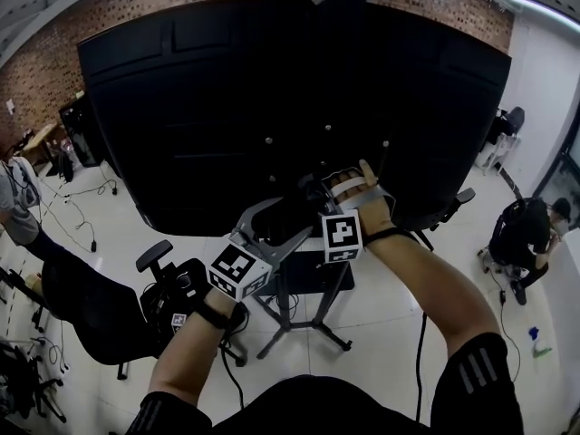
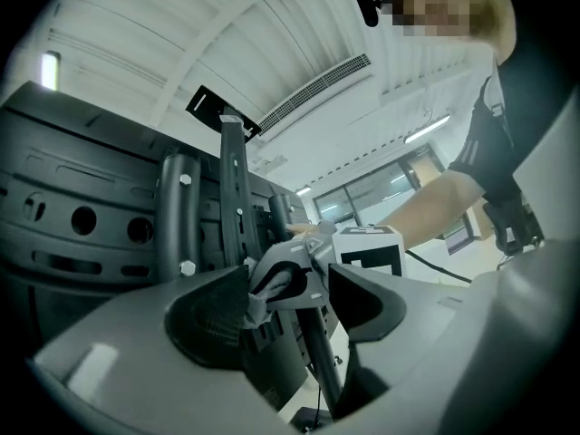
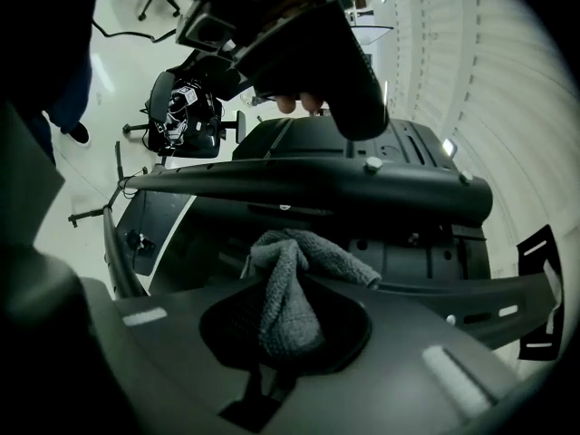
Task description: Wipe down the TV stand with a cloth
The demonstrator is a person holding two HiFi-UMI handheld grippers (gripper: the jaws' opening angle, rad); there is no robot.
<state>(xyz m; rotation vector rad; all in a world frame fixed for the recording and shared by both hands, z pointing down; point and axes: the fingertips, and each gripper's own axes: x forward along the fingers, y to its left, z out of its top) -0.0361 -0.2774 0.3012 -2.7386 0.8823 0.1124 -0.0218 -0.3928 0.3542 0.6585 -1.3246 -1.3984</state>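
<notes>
The back of the large black TV fills the head view, and under it the black stand spreads its legs on the floor. My right gripper is just under the TV's lower edge, shut on a grey cloth that bunches out of its jaws close to a dark stand bar. To its left, my left gripper is open with nothing gripped. In the left gripper view its jaws frame the cloth and the upright stand column.
A black office chair stands on the white floor at the left of the stand. One person crouches at the right and another is at the left edge. Cables trail over the floor, and a spray bottle stands at the right.
</notes>
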